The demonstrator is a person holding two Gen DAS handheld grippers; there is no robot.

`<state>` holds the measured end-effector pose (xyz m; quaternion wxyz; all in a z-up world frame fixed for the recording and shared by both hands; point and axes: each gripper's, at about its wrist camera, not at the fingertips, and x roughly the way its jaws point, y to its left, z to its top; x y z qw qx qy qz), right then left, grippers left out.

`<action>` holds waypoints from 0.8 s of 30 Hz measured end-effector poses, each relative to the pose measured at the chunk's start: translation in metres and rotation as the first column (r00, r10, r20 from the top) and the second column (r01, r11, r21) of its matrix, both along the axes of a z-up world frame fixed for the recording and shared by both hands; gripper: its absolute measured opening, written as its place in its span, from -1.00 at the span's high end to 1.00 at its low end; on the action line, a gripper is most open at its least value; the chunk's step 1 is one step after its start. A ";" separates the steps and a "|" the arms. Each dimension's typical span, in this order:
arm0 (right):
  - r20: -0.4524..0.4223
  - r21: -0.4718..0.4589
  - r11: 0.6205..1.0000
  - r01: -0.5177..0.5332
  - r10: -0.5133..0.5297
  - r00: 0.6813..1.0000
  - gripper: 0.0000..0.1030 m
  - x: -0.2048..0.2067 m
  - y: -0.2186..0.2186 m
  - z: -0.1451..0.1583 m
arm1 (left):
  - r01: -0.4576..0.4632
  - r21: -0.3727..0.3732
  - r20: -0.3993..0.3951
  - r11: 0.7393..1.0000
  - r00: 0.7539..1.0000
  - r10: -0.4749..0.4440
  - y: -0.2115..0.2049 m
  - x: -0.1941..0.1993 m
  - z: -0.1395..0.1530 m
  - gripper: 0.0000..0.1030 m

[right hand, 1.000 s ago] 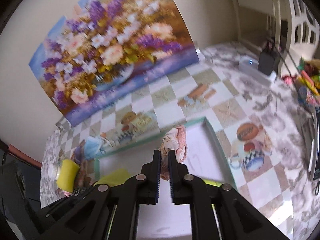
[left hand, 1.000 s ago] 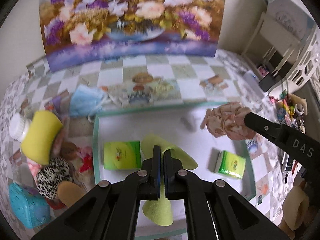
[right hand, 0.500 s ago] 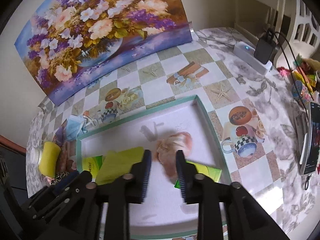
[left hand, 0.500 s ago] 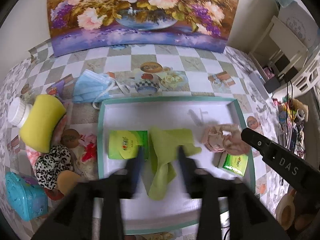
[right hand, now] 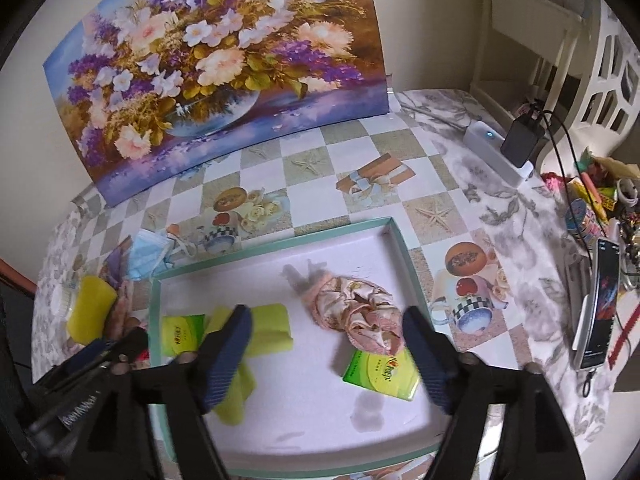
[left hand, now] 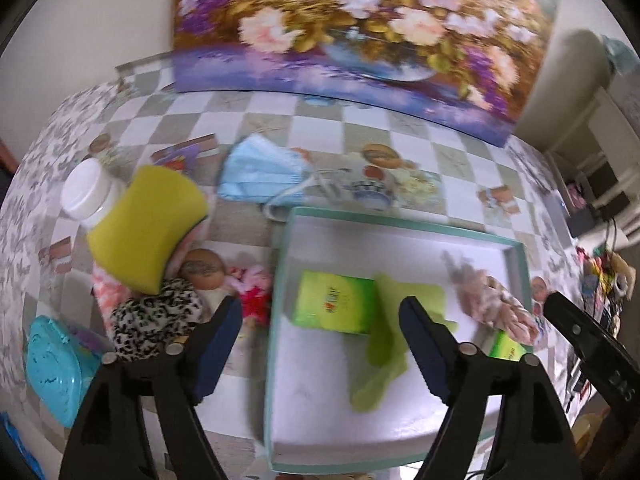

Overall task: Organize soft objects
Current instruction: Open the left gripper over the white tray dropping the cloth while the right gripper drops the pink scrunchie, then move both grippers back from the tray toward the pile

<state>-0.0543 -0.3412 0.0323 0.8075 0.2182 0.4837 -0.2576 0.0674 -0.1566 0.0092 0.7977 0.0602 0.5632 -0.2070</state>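
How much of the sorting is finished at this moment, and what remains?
Done: the green cloth, pink scrunchie and two tissue packs lie in the tray. In hand: nothing; both sets of jaws are open. Left outside: the face mask, yellow sponge and leopard scrunchie.

Left claw [left hand: 320, 320] agape above tray [left hand: 400, 224]

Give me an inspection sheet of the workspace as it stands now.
Surface: checkered tablecloth, teal-rimmed tray on it.
Job's things: in tray, pink scrunchie, green cloth, two tissue packs. Outside, left: yellow sponge, leopard scrunchie, face mask.
Clutter: white-capped bottle, teal case, phone.
Grippers: left gripper and right gripper open, empty.
Cables: black charger lead.
Surroundings: flower painting, white chair.
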 end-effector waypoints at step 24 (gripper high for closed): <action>0.055 -0.044 0.975 -0.216 0.218 0.974 -1.00 0.027 0.057 0.011 | -0.107 -0.030 0.080 0.994 0.991 0.109 0.054 0.019 0.024 -0.87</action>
